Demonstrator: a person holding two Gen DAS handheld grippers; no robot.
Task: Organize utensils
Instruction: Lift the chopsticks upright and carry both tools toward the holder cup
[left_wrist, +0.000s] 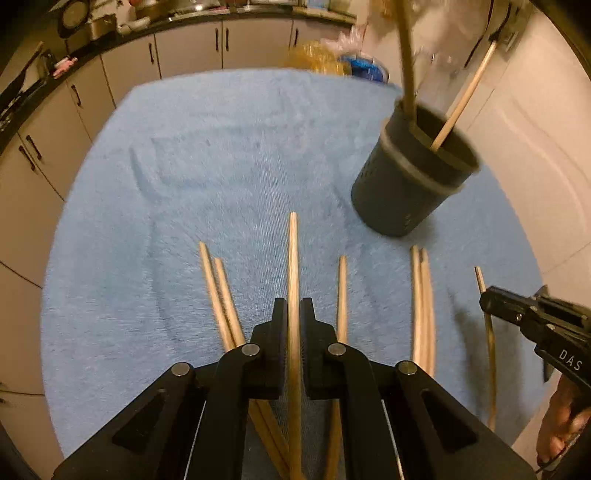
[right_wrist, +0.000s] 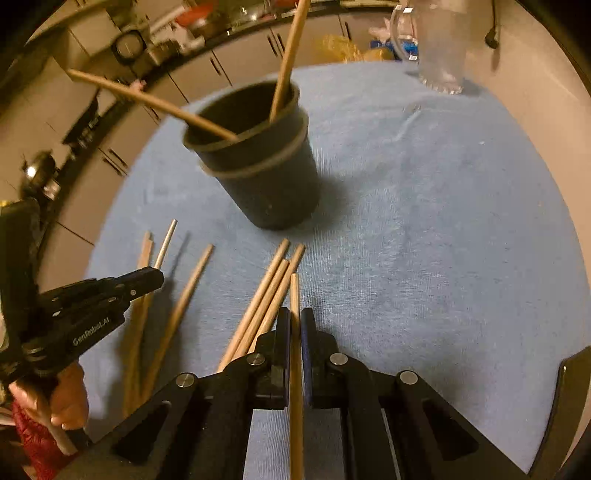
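A dark round utensil holder (left_wrist: 410, 173) stands on the blue towel (left_wrist: 207, 155) with two wooden chopsticks (left_wrist: 460, 99) leaning in it. It also shows in the right wrist view (right_wrist: 266, 173). My left gripper (left_wrist: 293, 314) is shut on a wooden chopstick (left_wrist: 293, 258) that points forward above the towel. My right gripper (right_wrist: 294, 325) is shut on another wooden chopstick (right_wrist: 294, 295). Several loose chopsticks (left_wrist: 423, 295) lie on the towel around both grippers. The right gripper shows at the right edge of the left wrist view (left_wrist: 491, 301), and the left gripper in the right wrist view (right_wrist: 157, 275).
A clear glass pitcher (right_wrist: 443, 44) stands at the towel's far edge. Plastic bags (right_wrist: 343, 48) lie behind the towel. Kitchen cabinets (left_wrist: 192, 48) and a cluttered counter (left_wrist: 110, 26) run along the back and left. A pale wall (left_wrist: 535, 147) is on the right.
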